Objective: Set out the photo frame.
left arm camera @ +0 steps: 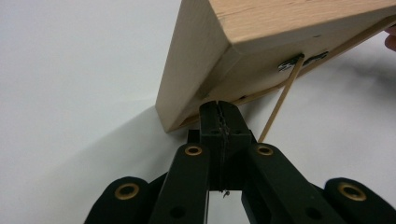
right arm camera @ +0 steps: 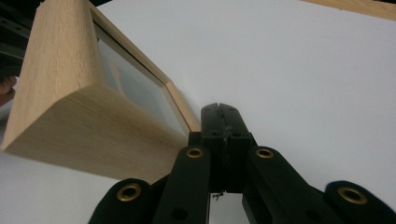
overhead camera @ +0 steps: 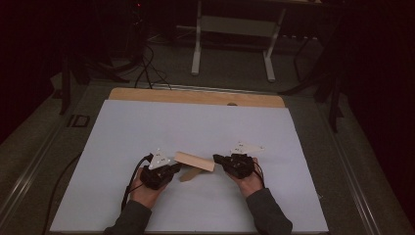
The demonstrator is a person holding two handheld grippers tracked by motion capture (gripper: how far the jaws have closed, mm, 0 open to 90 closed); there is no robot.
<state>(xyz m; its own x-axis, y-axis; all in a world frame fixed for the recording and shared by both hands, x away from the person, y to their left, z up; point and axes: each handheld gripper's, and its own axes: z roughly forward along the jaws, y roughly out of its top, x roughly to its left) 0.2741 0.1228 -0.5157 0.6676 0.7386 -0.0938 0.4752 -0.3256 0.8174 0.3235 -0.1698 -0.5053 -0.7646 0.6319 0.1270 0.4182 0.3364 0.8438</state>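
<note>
Black jaws of the left hand-held gripper (left arm camera: 219,122) are pressing shut beside the light wooden picture frame (overhead camera: 194,161), seemingly steadying it on the white surface (overhead camera: 147,132); the right hand-held gripper (right arm camera: 219,122) is closed too, bracing its opposite end.

Open white sheet (overhead camera: 147,132) on every side of the wooden frame (overhead camera: 195,161), bare from there to the far wooden table edge (overhead camera: 195,97). Between the left gripper (overhead camera: 172,169) and right gripper (overhead camera: 218,159), passage blocked by the frame and its propped stand (left arm camera: 279,102). Jaws of both pressed together, close against the frame.
</note>
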